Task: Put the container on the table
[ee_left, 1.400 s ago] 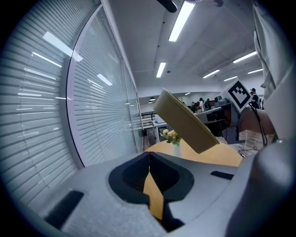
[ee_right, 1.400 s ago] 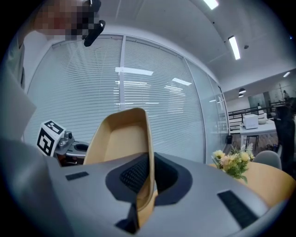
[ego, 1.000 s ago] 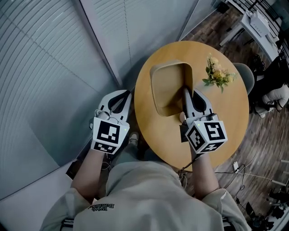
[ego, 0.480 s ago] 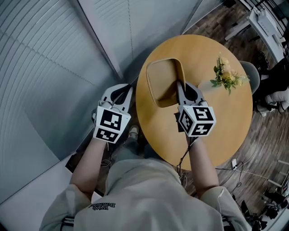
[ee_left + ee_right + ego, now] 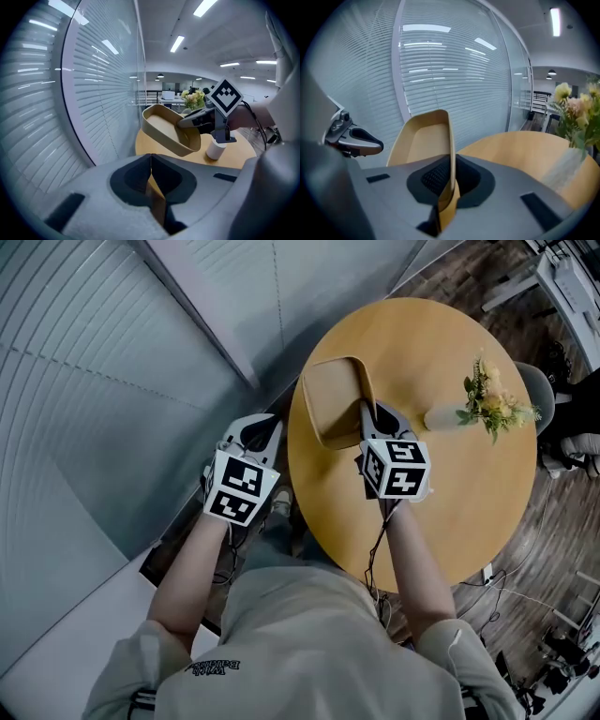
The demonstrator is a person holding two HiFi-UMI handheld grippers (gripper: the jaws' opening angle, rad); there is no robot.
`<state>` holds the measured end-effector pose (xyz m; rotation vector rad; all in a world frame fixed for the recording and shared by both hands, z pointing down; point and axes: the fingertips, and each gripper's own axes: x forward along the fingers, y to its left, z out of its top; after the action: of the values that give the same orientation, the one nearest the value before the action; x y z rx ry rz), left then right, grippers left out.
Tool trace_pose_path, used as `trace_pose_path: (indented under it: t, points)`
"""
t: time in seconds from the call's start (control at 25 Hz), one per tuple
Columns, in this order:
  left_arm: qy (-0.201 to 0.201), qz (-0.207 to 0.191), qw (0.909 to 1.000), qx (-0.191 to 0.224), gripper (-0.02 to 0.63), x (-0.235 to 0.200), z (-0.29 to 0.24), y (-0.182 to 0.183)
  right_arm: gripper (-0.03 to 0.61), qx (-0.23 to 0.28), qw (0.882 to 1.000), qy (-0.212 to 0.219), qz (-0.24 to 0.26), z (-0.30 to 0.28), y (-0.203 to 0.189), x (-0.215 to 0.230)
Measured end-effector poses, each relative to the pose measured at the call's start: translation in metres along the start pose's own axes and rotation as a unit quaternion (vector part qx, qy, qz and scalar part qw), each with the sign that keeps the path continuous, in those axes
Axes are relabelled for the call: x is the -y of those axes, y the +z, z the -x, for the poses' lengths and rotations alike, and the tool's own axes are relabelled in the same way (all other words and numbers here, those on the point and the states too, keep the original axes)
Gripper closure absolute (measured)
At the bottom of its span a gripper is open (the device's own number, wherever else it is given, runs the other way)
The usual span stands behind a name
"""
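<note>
Over the table's (image 5: 450,484) ten o'clock edge, our right tool (image 5: 367,416) is pinching the container's (image 5: 334,397) thin wall, seemingly light and stiff; left tool (image 5: 253,431) closed, empty.

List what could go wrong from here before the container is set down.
1. The right gripper pinches only one thin wall of the tan oblong container, which hangs tilted; it could pivot or slip.
2. It hovers near the round wooden table's left edge; released there, it might tip off.
</note>
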<state>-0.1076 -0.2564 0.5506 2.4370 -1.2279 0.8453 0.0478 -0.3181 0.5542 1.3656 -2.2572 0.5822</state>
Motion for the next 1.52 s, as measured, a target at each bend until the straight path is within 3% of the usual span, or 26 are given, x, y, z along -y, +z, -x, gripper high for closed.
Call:
trace_pose_path:
  t: [0.8,1.0,1.32,1.52]
  points:
    - [-0.029,0.025,0.9967,-0.071,0.592,0.0,-0.05,-0.061,0.546,-0.153,0.987,-0.026,-0.029,-0.087,-0.123,0.016]
    - [-0.026,0.048,0.9955,-0.078,0.592,0.001,-0.054,-0.074,0.545,-0.176,0.982,-0.029,-0.058,-0.093,-0.142,0.02]
    - [-0.024,0.06,0.9941,-0.087,0.592,0.002,-0.051,-0.081,0.545,-0.185,0.98,-0.024,-0.061,-0.096,-0.15,0.016]
    - [-0.021,0.056,0.9947,-0.083,0.592,0.001,-0.044,-0.075,0.543,-0.163,0.985,-0.023,-0.053,-0.084,-0.127,0.016]
